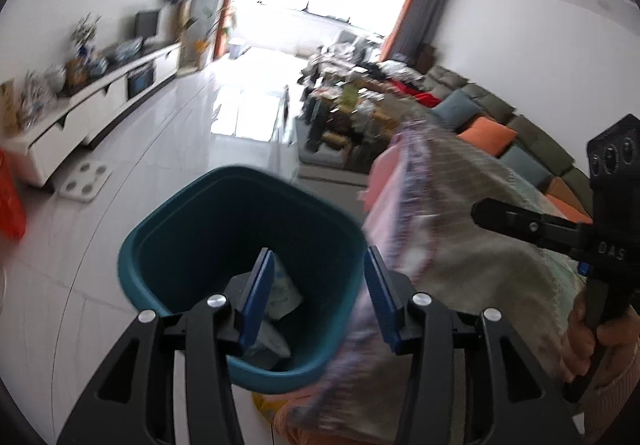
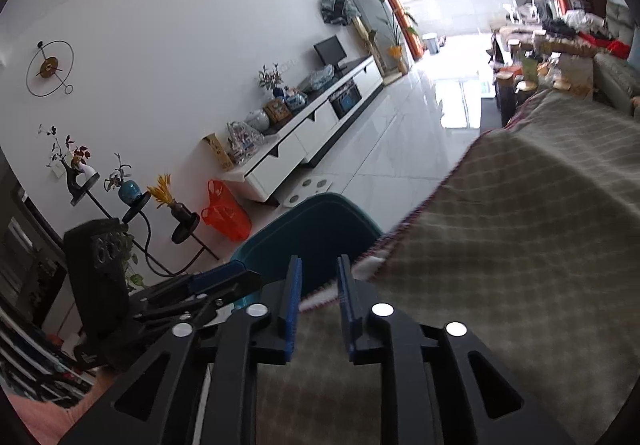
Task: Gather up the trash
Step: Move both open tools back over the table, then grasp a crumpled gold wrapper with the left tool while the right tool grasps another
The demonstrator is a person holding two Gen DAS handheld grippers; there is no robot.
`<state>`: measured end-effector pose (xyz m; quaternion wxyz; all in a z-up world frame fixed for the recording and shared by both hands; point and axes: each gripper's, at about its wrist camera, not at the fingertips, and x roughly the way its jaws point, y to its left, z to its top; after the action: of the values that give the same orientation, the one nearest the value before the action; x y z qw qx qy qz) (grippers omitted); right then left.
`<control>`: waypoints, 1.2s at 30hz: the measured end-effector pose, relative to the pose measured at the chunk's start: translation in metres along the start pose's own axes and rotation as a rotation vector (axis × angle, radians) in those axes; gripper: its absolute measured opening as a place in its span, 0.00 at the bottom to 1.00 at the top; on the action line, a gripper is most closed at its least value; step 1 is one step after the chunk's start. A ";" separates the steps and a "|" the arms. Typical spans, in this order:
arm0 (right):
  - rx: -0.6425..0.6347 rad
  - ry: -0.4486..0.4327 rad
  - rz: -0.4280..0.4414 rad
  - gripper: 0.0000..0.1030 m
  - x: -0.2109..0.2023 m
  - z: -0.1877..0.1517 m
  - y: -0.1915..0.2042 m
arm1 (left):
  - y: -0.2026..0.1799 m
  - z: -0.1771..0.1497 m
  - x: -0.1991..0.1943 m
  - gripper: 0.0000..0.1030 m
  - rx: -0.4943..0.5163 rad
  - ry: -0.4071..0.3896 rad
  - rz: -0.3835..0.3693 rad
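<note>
A teal trash bin stands on the white floor right under my left gripper. White and blue wrappers lie at its bottom. The left gripper's blue pads are wide apart over the bin's mouth, open and holding nothing. My right gripper hovers over the edge of a checked tablecloth, next to the bin. Its pads stand a narrow gap apart with nothing between them. Each gripper also shows in the other's view: the right gripper in a hand, the left gripper.
The cloth-covered table borders the bin on the right. An orange plastic bag and a plant stand sit by the wall. A white TV cabinet, a floor scale and a sofa lie farther off.
</note>
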<state>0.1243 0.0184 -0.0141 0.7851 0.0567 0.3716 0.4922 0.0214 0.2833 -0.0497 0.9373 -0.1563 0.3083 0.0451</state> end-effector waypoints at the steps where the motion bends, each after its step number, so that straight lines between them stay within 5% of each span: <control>1: -0.006 -0.016 -0.009 0.25 -0.009 -0.002 -0.001 | -0.008 0.000 -0.002 0.48 0.016 -0.007 -0.019; 15: 0.047 -0.231 -0.221 0.27 -0.152 -0.037 -0.044 | -0.168 -0.020 0.014 0.48 0.278 0.031 -0.345; 36: 0.308 -0.410 -0.505 0.30 -0.296 -0.123 -0.137 | -0.328 -0.081 0.032 0.50 0.521 0.198 -0.657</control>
<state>0.0748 -0.3270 -0.0086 0.9224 0.1781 0.2786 0.1994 0.0604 -0.0537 -0.0433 0.8759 -0.0080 0.3317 -0.3502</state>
